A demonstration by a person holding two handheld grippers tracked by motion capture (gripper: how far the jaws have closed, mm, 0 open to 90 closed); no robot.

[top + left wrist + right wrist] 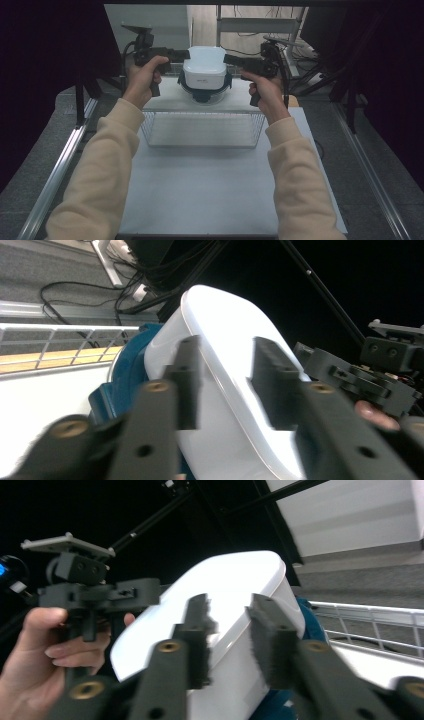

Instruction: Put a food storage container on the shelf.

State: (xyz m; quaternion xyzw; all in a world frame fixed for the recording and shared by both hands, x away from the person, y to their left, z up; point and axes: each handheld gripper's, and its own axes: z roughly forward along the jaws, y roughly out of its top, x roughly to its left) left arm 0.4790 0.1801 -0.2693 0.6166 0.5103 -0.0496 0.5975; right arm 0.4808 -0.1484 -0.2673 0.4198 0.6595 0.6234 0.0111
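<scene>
A: From the high view, where was the white appliance (204, 70)?

B: On the table (200, 195), beyond the wire basket (202, 129), flanked so both tools could steady it.

A: The left tool (225, 385)?

B: Jaws apart, straddling its rim.

A: The right tool (231, 630)?

B: Likewise apart, not clamping.

Headset (204, 72) behind wire basket (202, 129), between grippers.

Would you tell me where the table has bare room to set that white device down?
The wide white tabletop between the wire basket and the near edge is bare, flanked by the sleeves. It is crowded behind the basket, where both grippers flank the white device.
</scene>
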